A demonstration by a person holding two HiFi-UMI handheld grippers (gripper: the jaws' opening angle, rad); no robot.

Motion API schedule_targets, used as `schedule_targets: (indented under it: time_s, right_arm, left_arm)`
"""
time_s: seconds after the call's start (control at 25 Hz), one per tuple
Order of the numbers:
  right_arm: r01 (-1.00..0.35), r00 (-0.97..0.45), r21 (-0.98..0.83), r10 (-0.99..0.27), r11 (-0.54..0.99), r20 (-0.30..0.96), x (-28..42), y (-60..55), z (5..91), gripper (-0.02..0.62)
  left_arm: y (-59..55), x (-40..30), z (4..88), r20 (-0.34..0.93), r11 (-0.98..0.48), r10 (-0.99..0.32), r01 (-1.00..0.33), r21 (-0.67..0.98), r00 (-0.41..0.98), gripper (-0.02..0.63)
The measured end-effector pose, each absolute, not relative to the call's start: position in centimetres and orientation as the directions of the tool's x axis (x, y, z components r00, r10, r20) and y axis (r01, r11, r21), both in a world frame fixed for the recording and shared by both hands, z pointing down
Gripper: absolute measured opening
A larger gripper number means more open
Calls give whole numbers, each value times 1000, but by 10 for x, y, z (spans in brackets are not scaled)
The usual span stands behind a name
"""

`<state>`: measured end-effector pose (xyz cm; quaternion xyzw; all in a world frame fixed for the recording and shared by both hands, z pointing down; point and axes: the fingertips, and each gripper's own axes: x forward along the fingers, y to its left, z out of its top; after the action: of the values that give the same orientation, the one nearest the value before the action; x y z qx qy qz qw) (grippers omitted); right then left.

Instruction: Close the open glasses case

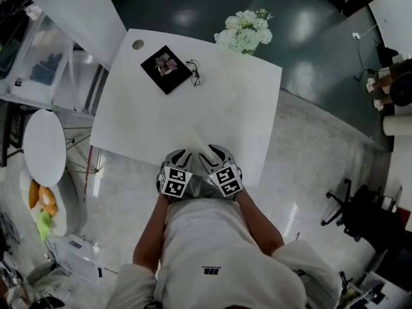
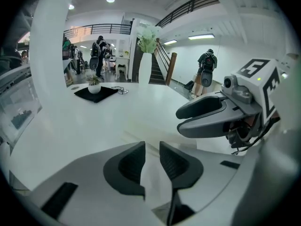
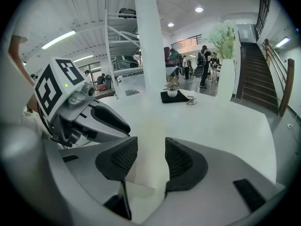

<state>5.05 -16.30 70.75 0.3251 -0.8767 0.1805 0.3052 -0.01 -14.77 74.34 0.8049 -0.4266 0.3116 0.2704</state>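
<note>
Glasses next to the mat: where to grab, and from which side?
Likely the bridge of the glasses, pinched from above, approaching from the side away from the mat. They lie low on the table, and the potted plant crowds the mat side.

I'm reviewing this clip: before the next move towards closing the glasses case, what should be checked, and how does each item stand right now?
1. Right gripper jaws apart: ok.
2. Left gripper jaws apart, with only a narrow gap: ok.
3. Case on the table, just ahead of both grippers: ok.
4. Case lid shut: cannot tell, as it is pale against the white tabletop.
5. Glasses well away from the case, beside the black mat: ok.
</note>
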Motion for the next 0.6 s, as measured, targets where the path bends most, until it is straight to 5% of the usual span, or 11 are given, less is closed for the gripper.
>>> schedule_targets:
  time_s: [0.6]
  right_arm:
    - [-785, -562, -34, -688, 619, 459, 90, -197, 593, 181]
  left_arm:
    - [-196, 12, 615, 500, -549, -713, -835, 39, 493, 133]
